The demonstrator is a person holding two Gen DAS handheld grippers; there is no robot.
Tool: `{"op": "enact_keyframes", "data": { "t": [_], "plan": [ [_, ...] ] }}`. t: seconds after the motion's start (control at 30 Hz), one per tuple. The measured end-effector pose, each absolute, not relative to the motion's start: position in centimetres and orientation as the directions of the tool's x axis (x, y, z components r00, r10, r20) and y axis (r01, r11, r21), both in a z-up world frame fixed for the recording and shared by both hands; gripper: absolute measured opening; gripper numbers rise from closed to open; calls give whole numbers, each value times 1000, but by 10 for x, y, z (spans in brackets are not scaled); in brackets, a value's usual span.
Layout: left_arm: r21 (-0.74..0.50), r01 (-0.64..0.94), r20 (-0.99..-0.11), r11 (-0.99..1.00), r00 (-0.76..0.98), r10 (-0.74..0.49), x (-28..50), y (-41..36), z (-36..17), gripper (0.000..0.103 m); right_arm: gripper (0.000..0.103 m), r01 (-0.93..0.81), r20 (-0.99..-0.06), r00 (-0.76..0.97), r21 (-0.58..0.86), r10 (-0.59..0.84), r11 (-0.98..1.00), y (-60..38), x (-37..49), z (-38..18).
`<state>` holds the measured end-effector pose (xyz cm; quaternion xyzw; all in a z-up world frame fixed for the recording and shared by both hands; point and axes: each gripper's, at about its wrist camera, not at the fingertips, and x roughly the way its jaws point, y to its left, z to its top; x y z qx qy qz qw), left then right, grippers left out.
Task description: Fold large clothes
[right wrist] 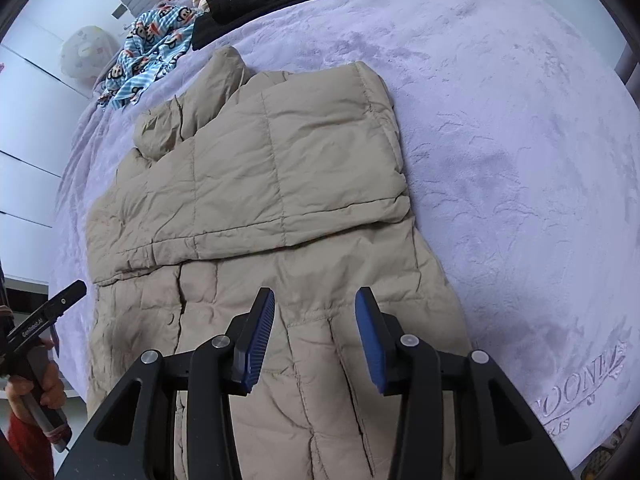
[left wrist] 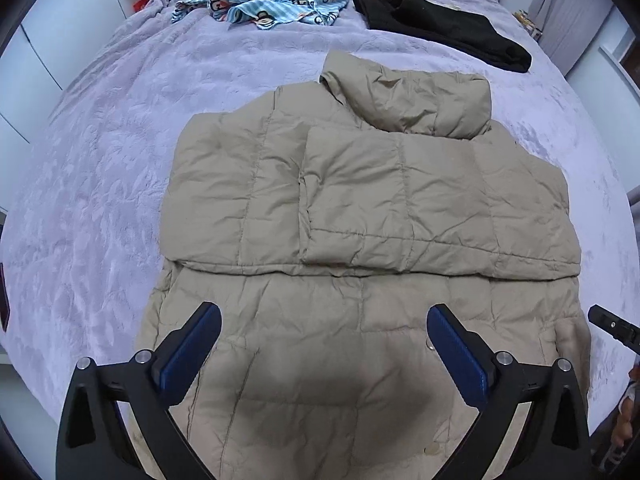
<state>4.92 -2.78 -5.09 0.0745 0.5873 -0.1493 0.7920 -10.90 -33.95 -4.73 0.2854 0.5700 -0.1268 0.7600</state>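
Left wrist view: a beige quilted puffer jacket [left wrist: 360,208] lies flat on the lilac bed [left wrist: 120,160].
Its sleeves are folded across the chest, collar at the far end, fabric creased. Left claw [left wrist: 324,344] and right claw [right wrist: 316,332] both hang released above its hem, gripping nothing.

We held the left gripper [left wrist: 324,334] with its jaws spread wide and empty, the right gripper [right wrist: 315,320] partly open and empty too, both angled steeply downward, a hand [right wrist: 50,384] gripping the left handle.
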Motion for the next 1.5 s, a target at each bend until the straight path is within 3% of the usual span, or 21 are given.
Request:
{"op": "enact_keyframes", "data": {
  "t": [0.17, 0.3, 0.4, 0.87, 1.23, 1.5],
  "plan": [
    [-27, 331, -958, 943, 261, -119, 34, -28, -49, 103, 52, 523, -937, 313, 306, 154, 795, -332, -115, -44],
    [-48, 334, -965, 941, 229, -130, 24, -22, -49, 103, 75, 510, -926, 330, 338, 183, 791, -325, -121, -38],
    [-32, 325, -963, 945, 242, -116, 15, -18, -47, 103, 80, 501, -913, 347, 374, 215, 780, -320, -127, -37],
    [-54, 372, -956, 927, 248, -155, -17, 26, -42, 103, 87, 541, -887, 386, 441, 255, 717, -279, -158, -39],
    [-62, 412, -961, 909, 223, -166, -47, 76, -51, 103, 87, 579, -832, 469, 542, 296, 609, -219, -199, -36],
    [-103, 380, -969, 919, 169, -178, -73, 107, -56, 103, 87, 653, -827, 430, 562, 362, 508, -210, -228, -46]
  ]
}}
